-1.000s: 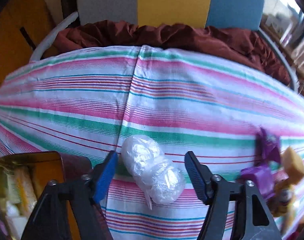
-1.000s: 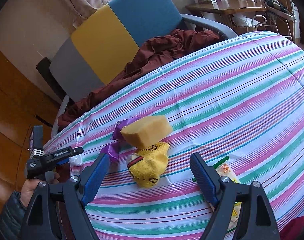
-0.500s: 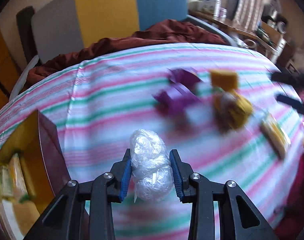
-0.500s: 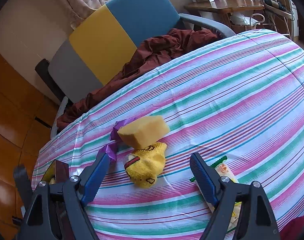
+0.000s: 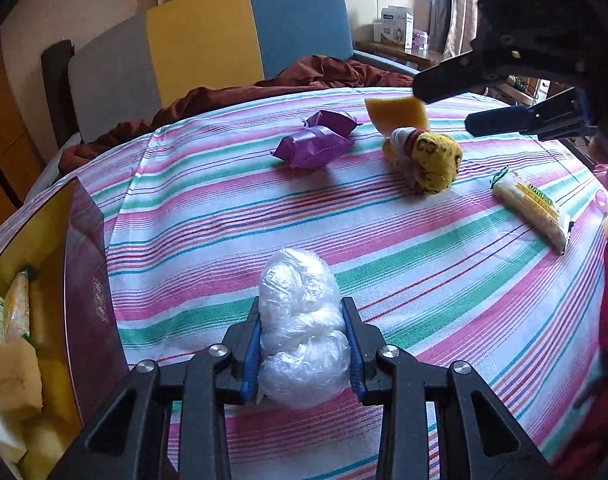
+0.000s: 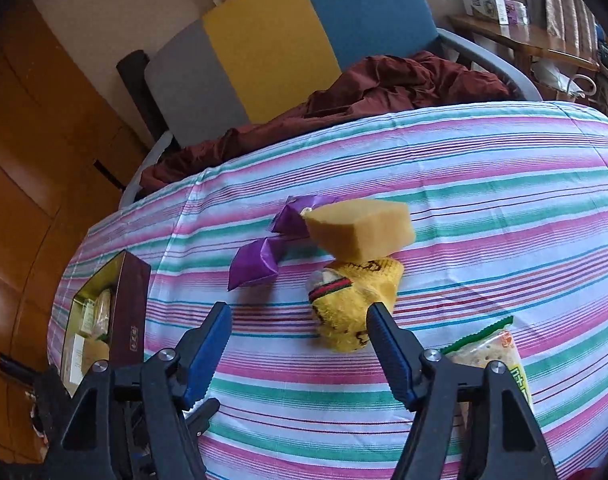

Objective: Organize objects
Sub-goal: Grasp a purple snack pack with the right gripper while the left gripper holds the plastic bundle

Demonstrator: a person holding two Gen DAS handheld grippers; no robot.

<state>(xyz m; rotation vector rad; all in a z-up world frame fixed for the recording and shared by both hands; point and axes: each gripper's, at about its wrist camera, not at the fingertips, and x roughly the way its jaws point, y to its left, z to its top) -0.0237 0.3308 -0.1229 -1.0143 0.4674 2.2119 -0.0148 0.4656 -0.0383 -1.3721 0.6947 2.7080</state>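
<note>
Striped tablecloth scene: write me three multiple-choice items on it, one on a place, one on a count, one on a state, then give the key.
1. Where does the orange sponge sit?
A. On top of the yellow sock
B. Inside the dark red box
C. Between the left gripper's pads

2. How many purple packets lie on the striped tablecloth?
A. One
B. Two
C. Four

3. What is the left gripper doing?
A. Standing wide open over bare cloth
B. Gripping the clear plastic bundle
C. Gripping the cracker packet

Key: 1 A, the sponge leans on the sock's far end in the right wrist view. 2 B, two purple packets lie side by side. 3 B, both blue pads press the bundle's sides.
</note>
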